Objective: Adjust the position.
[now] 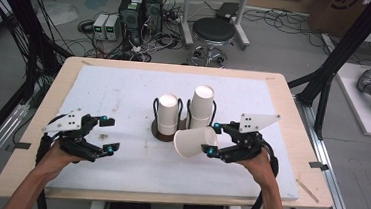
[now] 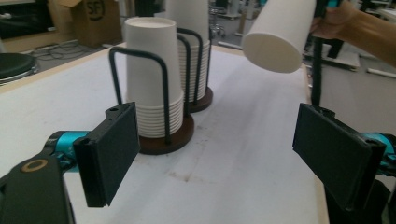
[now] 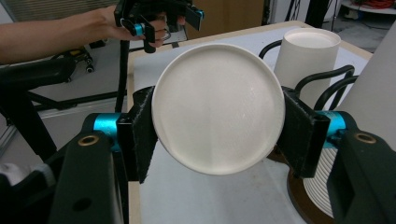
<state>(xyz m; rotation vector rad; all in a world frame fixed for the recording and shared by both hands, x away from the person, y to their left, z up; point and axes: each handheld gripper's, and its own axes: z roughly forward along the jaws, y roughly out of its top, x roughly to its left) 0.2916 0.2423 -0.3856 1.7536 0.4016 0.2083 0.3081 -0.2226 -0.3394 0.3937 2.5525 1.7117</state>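
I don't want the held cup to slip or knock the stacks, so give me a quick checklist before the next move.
1. Right tool clamps the loose paper cup on both sides: ok.
2. Cup clear of the table, tilted: ok.
3. Left tool open, nothing between its pads: ok.
4. Both cup stacks upright in the holder: ok.
5. Grip firmness: cannot tell.
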